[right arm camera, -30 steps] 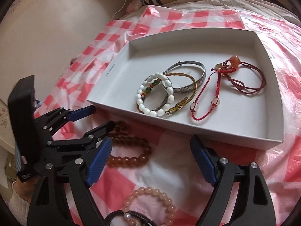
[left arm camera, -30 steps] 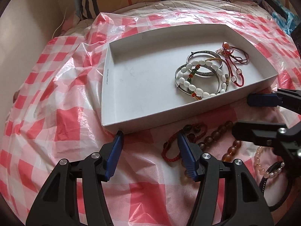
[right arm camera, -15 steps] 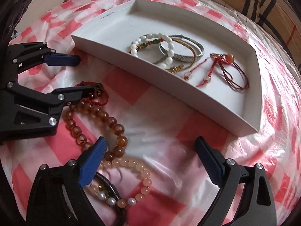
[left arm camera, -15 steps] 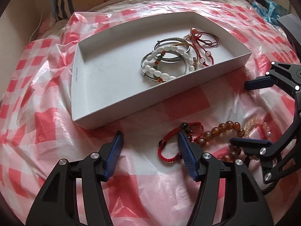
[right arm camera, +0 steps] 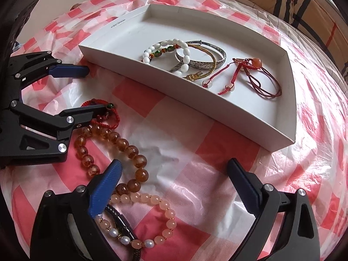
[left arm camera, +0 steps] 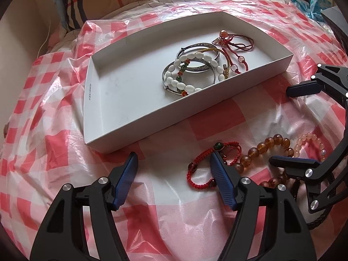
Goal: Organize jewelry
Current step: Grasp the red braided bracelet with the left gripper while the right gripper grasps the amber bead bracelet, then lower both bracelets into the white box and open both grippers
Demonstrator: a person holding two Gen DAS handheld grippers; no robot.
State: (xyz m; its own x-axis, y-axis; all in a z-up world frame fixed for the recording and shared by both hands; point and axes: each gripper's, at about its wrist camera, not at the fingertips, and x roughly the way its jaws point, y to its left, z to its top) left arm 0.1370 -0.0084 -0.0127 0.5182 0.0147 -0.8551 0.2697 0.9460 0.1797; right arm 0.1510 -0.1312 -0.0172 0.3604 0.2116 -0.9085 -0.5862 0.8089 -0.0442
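The left gripper (left arm camera: 174, 163) has widened and is opening over bare cloth; only the right view shows the spread right gripper (right arm camera: 174, 169) empty.

L claw (left arm camera: 174, 163) opening, empty, by red bracelet (left arm camera: 203, 165).

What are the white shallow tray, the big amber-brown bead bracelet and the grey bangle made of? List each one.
White shallow tray: looks like matte cardboard, with thin folded walls and small print on its rim.
Big amber-brown bead bracelet: glossy translucent beads, perhaps resin, glass or amber; it cannot be told which.
Grey bangle: likely metal, with a dull silvery sheen and a patterned band.
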